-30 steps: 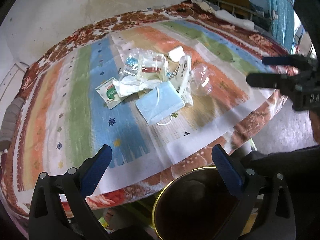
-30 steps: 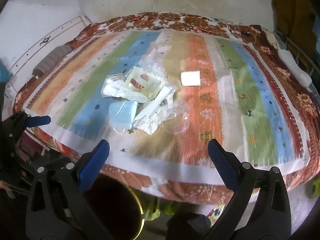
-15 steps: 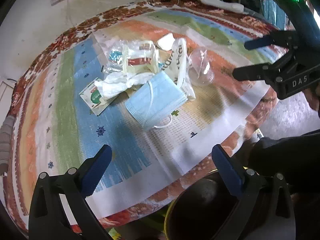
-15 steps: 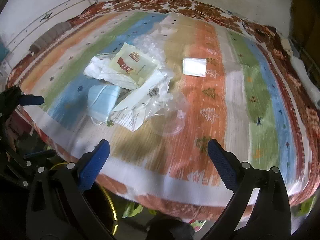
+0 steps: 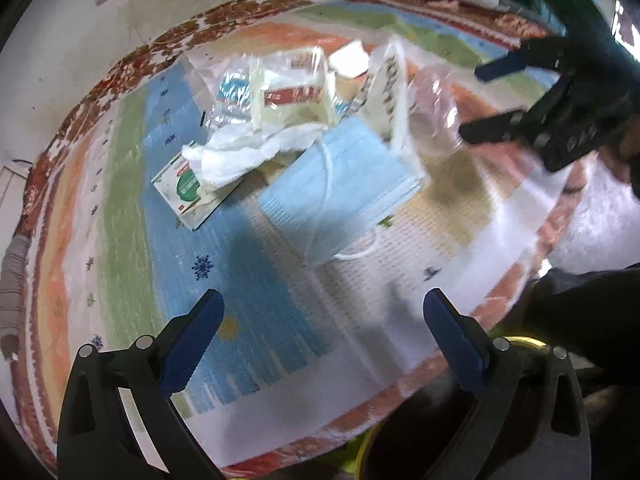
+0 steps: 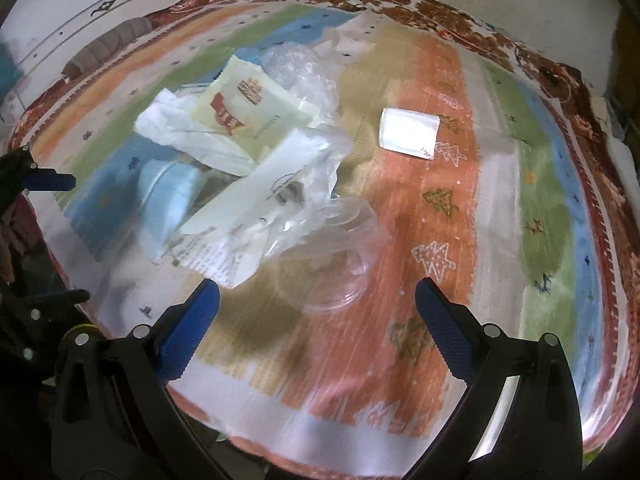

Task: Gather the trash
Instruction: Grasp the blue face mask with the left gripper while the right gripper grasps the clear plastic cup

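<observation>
Both tools are spread wide and grasp nothing; the left tool hangs over the striped cloth just short of the blue face mask; the right tool hovers by the clear plastic cup. The trash lies heaped mid-cloth: tissue, wrappers, with a white packet lying apart.

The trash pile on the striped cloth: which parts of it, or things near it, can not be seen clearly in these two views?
- Left wrist view: the clear plastic cup is smeared by motion blur.
- Left wrist view: the dark bin is cut off by the lower edge and hidden behind the left gripper.
- Right wrist view: the blue face mask is partly under a paper wrapper; its printed text is too blurred to read.
</observation>
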The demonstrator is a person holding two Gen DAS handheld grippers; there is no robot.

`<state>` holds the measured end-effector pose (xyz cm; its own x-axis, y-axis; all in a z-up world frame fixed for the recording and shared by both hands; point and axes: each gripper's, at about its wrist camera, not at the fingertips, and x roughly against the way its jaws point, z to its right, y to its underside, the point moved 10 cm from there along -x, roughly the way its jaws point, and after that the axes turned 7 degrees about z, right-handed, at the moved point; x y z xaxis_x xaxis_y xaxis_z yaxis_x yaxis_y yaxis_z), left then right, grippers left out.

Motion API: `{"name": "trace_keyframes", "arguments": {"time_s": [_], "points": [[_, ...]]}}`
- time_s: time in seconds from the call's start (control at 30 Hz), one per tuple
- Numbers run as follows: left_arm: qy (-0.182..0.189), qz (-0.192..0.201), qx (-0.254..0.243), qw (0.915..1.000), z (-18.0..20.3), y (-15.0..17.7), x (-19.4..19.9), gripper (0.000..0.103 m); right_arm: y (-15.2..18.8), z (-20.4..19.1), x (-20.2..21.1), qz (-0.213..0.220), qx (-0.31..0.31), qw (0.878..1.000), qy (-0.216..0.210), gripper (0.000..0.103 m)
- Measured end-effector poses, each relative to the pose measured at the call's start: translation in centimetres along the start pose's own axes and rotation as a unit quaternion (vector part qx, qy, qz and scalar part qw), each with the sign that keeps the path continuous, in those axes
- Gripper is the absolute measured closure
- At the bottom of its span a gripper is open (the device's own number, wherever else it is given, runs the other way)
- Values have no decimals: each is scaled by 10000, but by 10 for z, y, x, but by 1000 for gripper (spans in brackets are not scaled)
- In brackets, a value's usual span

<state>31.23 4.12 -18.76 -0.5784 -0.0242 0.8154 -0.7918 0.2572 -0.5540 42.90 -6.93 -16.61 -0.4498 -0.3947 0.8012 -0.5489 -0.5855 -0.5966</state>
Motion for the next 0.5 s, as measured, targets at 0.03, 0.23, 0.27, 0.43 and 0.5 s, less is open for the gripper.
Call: {"name": "trace_keyframes", "arguments": {"time_s": [0.03, 0.23, 0.27, 0.43, 0.5], "points": [[-18, 7, -12, 10000, -1, 0, -1, 6, -1, 0, -2, -2, 33, 10000, -25, 10], [-79, 191, -129, 9997, -4, -10, -8, 6, -10, 1, -13, 19, 154, 9998, -150, 10], [-101, 211, -169, 9996, -4, -12, -10, 6, -11, 1, -14, 28, 159, 9997, -171, 10], [-105, 183, -349, 9992, 1, -16, -20, 9, -10, 3, -27, -22, 185, 9996, -222, 11], [30, 191, -299, 9994, 4, -17, -20, 10, -11, 2, -31, -34, 287, 9994, -205, 12]]}}
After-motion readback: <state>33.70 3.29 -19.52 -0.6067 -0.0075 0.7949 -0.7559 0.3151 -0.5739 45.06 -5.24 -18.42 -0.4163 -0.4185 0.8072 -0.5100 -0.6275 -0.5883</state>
